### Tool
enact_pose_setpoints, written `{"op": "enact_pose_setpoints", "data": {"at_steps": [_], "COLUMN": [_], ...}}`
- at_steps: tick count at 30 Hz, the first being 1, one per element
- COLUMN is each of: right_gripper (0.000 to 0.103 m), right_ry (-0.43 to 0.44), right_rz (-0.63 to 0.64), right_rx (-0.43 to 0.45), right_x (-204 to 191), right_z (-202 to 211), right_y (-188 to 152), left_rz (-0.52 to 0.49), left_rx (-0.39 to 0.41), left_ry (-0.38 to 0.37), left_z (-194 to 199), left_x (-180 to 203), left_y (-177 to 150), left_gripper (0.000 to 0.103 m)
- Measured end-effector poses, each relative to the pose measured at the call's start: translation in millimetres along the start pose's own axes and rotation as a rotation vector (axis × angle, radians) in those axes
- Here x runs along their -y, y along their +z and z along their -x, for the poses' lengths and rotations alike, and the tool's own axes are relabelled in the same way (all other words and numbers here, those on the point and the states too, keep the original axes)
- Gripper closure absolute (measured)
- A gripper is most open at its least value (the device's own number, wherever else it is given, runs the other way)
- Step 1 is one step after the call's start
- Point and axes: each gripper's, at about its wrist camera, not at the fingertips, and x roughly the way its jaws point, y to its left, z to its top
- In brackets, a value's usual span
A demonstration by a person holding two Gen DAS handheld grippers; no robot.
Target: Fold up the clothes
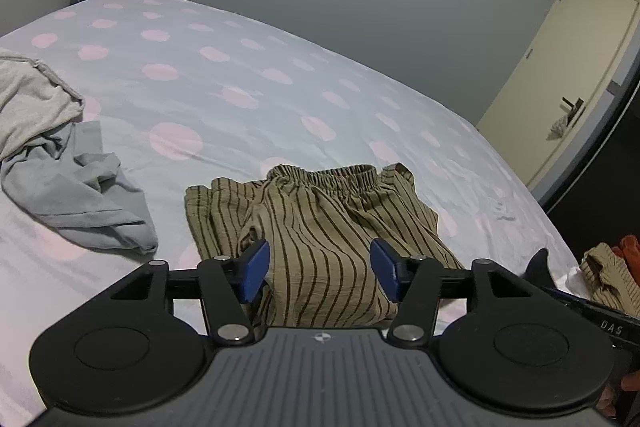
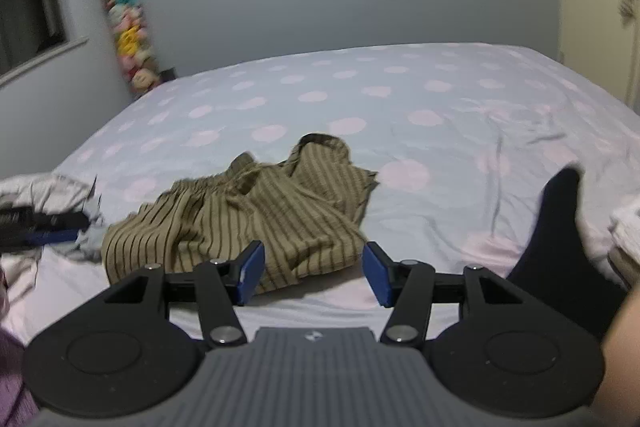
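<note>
Dim, flat indoor light with a cool grey-blue cast in both views. Strong fisheye bending at the edges, dark vignetted corners. The left wrist view is fairly sharp; the right wrist view is smeared by motion blur, worst at left and right edges.

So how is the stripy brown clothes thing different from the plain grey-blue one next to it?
The stripy brown garment has dark stripes; the grey-blue garment is plain. The stripy one lies fairly flat, roughly folded, its gathered waistband showing; the grey-blue one is a crumpled heap. The stripy one sits right in front of the open left gripper; the grey-blue one lies off to the side. Both are soft cloth on the spotted bed sheet.
</note>
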Motion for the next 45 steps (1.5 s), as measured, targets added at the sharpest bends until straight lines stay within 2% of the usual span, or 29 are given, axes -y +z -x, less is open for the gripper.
{"op": "enact_pose_setpoints", "data": {"at_steps": [3, 8, 10, 17, 20, 24, 31, 33, 39, 43, 45], "right_gripper": [0.026, 0.023, 0.023, 0.023, 0.023, 0.011, 0.008, 0.008, 0.006, 0.005, 0.011], "right_ry": [-0.004, 0.027, 0.031, 0.080, 0.114, 0.110, 0.121, 0.116, 0.125, 0.122, 0.116], "right_rz": [-0.035, -0.042, -0.049, -0.081, -0.066, 0.015, 0.004, 0.022, 0.035, 0.057, 0.097], "right_rx": [0.008, -0.028, -0.038, -0.047, -0.062, -0.058, -0.135, -0.149, -0.188, -0.184, -0.170], "right_x": [7.0, 13.8, 16.5, 16.0, 14.2, 11.8, 19.0, 19.6, 22.9, 19.3, 12.5], "right_z": [0.5, -18.3, -28.8, -70.1, -90.3, -119.3, -183.9, -201.4, -242.1, -252.6, -251.4], "right_y": [4.2, 13.2, 13.8, 7.1, 11.1, 23.6, 42.5, 45.1, 48.3, 46.5, 43.1], "left_rz": [0.013, 0.034, 0.054, 0.136, 0.129, 0.138, 0.163, 0.146, 0.004, -0.057, -0.067], "left_rx": [0.000, -0.025, -0.035, -0.035, -0.037, -0.059, -0.097, -0.078, -0.047, -0.039, -0.035], "left_ry": [0.018, 0.080, 0.091, 0.077, 0.157, 0.198, 0.299, 0.310, 0.348, 0.359, 0.364], "left_z": [0.2, -10.3, -14.2, -30.9, -46.5, -68.6, -103.5, -109.2, -124.4, -132.5, -135.4], "left_x": [-1.7, -7.4, -12.0, -25.5, -25.5, -30.1, -44.4, -47.1, -40.8, -37.6, -36.0], "left_y": [0.0, 0.2, -1.1, -1.5, 2.8, 5.6, 1.3, -1.0, -1.9, -4.4, -4.4], "left_gripper": [0.042, 0.037, 0.031, 0.030, 0.030, 0.030, 0.028, 0.027, 0.022, 0.020, 0.022]}}
